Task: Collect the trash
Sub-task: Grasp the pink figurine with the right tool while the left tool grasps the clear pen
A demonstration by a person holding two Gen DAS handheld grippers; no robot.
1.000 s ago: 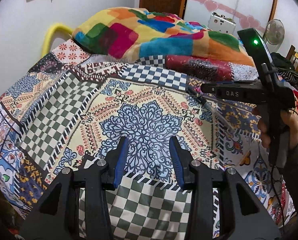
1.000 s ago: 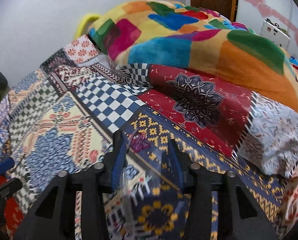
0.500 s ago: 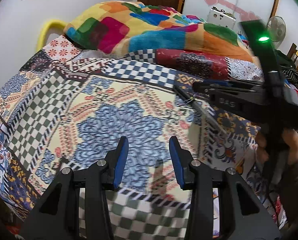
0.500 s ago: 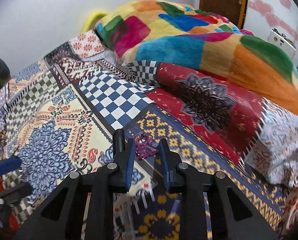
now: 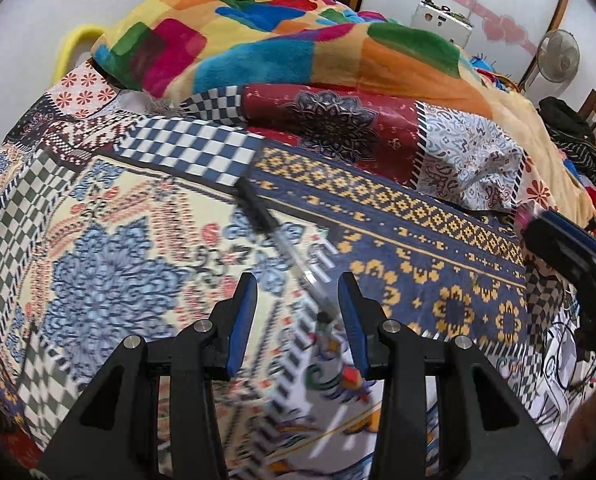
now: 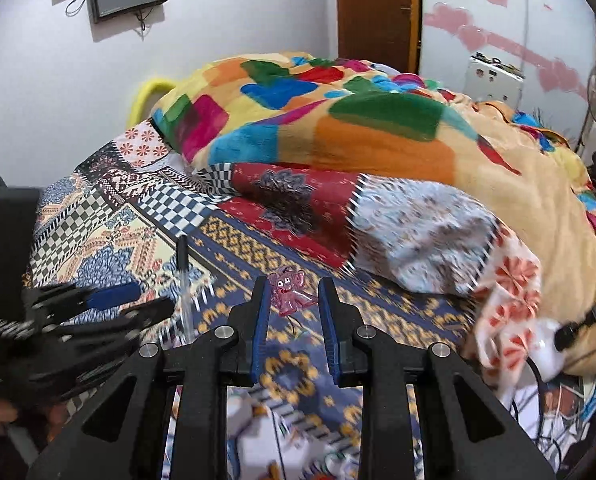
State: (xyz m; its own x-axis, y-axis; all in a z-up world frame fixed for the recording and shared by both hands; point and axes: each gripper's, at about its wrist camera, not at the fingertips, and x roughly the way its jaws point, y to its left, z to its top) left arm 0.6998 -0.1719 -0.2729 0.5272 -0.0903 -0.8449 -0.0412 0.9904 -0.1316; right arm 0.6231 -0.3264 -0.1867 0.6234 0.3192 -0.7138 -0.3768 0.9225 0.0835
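Jaws of the right gripper (image 6: 291, 294) pinch a purple see-through figure wrapper (image 6: 287, 290); left gripper (image 5: 295, 300) (part-open, empty) hovers above a clear pen (image 5: 281, 240) lying on the patchwork bedspread (image 5: 418, 216).

A bed spread with a busy patchwork-patterned sheet (image 5: 145, 216) carries a clear-barrelled pen with a black cap (image 5: 273, 236), a red and grey patterned pillow (image 5: 378, 136), and a heaped fleece blanket of bright colour blocks (image 5: 281, 48).

My left gripper (image 5: 298, 300) and right gripper (image 6: 290, 306) are black frames with blue finger pads and silver screws.
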